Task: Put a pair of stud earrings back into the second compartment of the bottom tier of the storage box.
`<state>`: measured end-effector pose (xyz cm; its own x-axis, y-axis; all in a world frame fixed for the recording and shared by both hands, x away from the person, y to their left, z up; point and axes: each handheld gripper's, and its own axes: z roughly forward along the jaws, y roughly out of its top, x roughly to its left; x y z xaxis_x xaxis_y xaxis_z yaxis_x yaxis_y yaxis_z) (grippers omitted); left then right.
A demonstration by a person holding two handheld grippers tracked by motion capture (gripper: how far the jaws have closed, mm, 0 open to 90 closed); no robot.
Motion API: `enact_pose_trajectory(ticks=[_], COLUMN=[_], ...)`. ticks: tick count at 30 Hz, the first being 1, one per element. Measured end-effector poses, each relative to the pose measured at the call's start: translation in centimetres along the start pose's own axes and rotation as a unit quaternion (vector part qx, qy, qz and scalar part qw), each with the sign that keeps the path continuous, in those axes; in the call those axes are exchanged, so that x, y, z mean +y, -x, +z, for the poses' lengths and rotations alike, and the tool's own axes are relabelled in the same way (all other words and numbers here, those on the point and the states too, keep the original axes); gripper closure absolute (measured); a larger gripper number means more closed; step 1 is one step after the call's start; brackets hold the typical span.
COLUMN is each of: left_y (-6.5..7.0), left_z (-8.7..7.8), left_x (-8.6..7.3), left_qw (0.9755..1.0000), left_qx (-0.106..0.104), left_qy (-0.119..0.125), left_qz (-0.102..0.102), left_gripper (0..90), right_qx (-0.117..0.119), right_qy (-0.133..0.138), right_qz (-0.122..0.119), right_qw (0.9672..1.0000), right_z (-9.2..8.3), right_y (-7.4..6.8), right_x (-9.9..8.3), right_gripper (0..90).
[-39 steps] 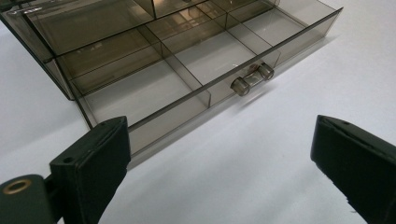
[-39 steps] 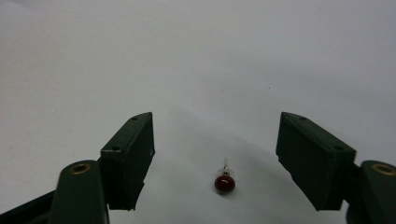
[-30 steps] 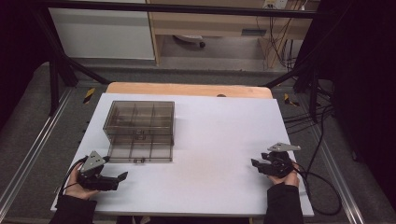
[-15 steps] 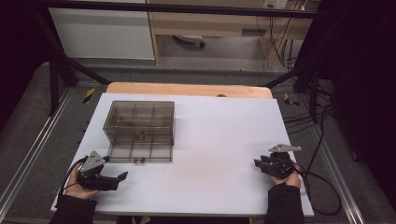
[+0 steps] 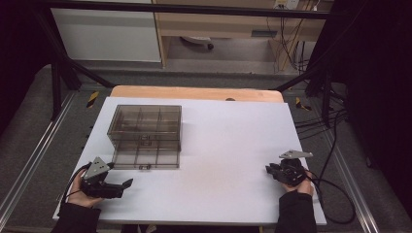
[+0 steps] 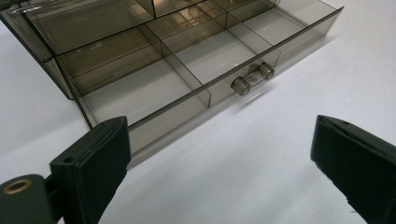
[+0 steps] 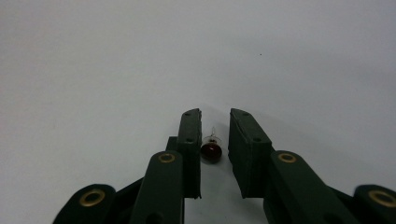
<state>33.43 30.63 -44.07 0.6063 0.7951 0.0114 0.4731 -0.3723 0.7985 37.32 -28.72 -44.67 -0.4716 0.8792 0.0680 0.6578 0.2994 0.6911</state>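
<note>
Bulb (image 7: 211, 150), a tiny one with a dark red base and a clear glass tip, lies on the white table (image 5: 228, 160) between the jaws of the right gripper (image 7: 215, 140), its long axis running roughly along the jaws, tip pointing away from the hand. Those jaws have just been closing and stand narrow: the left one sits against the bulb, while a sliver of table shows between it and the right one, so the pinch does not look complete. In the high view the right gripper (image 5: 270, 170) rests at the table's near right. The left gripper (image 6: 215, 154), jaws spread wide and empty, faces the open drawer of the smoky clear organiser box (image 5: 145, 136), with its handle (image 6: 252, 78) just ahead. Bare table separates bulb and box, with nothing in the way.
</note>
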Motion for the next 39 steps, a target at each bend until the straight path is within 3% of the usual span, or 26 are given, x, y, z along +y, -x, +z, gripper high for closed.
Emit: enact_pose_trajectory(ticks=[39], left_y=[0.01], left_z=[-0.01], left_x=[0.02], left_qw=[1.0], left_qx=[0.0], left_qy=[0.0], left_qz=[0.001], left_gripper=[5.3], right_qx=[-0.006], right_qy=[-0.007], right_qz=[-0.009], right_qw=[0.9999], right_z=[-0.09], right_y=[-0.15], right_x=[0.11], right_gripper=[80.0])
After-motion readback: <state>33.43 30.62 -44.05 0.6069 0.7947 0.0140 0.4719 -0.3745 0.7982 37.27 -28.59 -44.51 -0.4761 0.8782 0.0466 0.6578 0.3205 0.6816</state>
